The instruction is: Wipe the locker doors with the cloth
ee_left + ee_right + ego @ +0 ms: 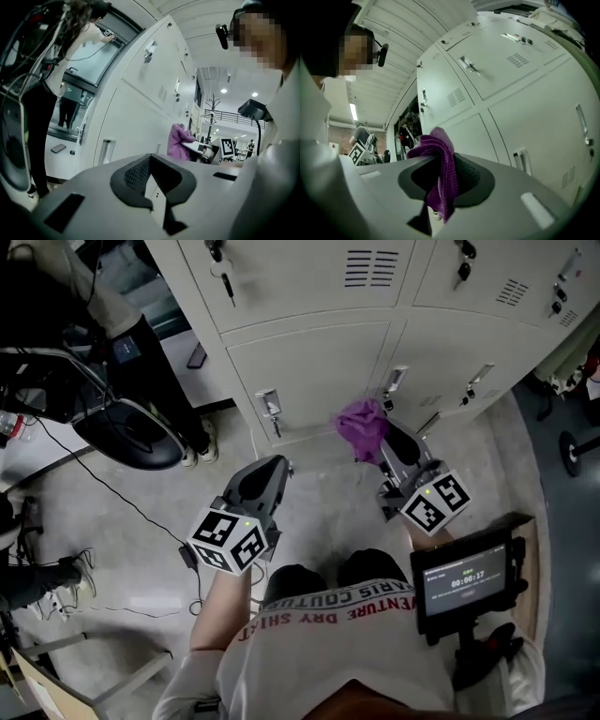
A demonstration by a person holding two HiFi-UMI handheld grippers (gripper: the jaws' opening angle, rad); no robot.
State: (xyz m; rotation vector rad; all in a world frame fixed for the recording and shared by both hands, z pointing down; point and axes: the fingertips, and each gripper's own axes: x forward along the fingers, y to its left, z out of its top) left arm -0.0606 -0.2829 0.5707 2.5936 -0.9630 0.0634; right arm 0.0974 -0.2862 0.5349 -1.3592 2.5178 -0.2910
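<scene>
Left gripper point(275, 465) is nearest, on the left: jaws closed on nothing, tip aimed at the lockers, idle. If it drifts forward, its hard tip could knock the lower door point(309, 362).

Right gripper point(386, 439) is a bit farther and to the right, jaws clamped on the purple cloth point(361, 426). In the right gripper view the cloth point(445, 183) is pinched as a narrow fold, with a bunch above the jaws and a tail hanging below. It sits near the lower doors; I can't tell if it touches yet.

Risks:
- The wad is small, so the jaw tips may hit metal before the fabric does and scrape the paint.
- The pinch looks thin, so drag along the door could pull the cloth out.
- The loose tail could catch on the latch handle point(394, 385) just beyond the cloth, or on the left one point(270, 412).
- Farther up, keys point(225, 279) hang from the upper door, and a high stroke may snag them.
</scene>
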